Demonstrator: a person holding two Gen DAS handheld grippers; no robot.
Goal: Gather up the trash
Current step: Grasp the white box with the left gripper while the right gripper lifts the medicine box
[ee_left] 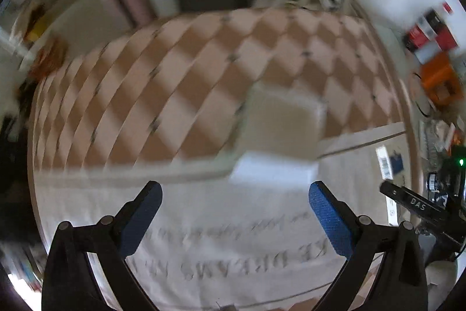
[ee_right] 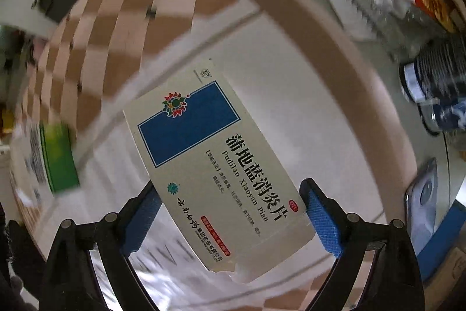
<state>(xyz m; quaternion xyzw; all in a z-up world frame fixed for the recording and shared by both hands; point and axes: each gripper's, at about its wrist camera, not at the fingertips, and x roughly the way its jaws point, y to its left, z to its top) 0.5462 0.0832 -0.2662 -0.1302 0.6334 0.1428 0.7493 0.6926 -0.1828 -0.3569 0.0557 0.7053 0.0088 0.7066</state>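
In the left wrist view, the left gripper (ee_left: 234,219) is standing open low in the frame, with nothing between its blue fingers (ee_left: 327,219). A blurred white box (ee_left: 279,133) is lying just above it, right of the middle, on a white cloth (ee_left: 227,229) and the checkered mat (ee_left: 163,95).

In the right wrist view, a green box (ee_right: 56,158) is lying at the left edge. The right gripper (ee_right: 233,219) is gripping a medicine box (ee_right: 215,171) with a blue rectangle; the box is sitting tilted between both pads and reaching up to the middle of the frame. A round tan rim (ee_right: 343,72) is curving at the right.
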